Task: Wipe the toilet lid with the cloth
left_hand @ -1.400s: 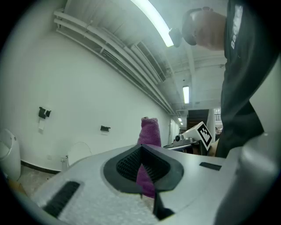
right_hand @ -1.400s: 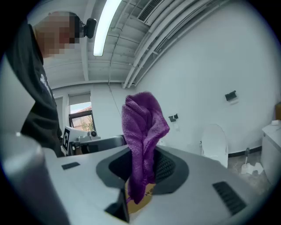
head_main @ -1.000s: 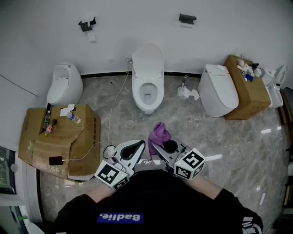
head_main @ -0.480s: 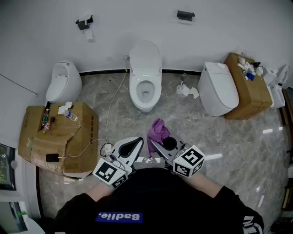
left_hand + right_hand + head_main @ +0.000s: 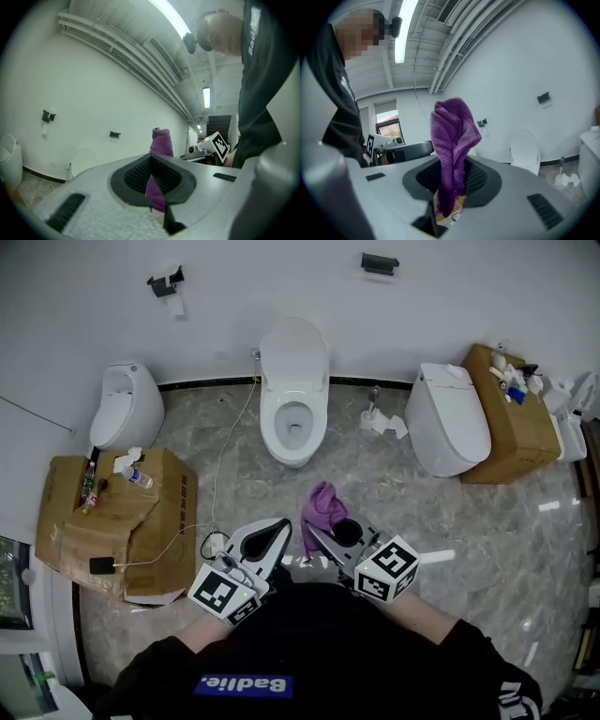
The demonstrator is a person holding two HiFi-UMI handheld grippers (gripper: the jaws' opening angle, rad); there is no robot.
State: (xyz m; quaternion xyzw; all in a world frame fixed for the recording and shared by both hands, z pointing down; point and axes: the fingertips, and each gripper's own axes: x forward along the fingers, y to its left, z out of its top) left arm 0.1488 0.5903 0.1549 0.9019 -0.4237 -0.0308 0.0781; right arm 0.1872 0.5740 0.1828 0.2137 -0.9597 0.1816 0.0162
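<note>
Approach should press the crumpled purple terry cloth [image 5: 324, 507] – clamped in the right gripper's [image 5: 317, 538] fingers, the left gripper's [image 5: 284, 527] together, empty – flat on the raised white toilet lid [image 5: 294, 345].

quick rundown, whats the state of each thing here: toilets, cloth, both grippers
middle toilet lid: raised, bowl open
right toilet: lid down
purple cloth: bunched up, clamped in the right gripper, clear of the floor
right gripper: shut on the purple cloth
left gripper: shut, holding nothing
</note>
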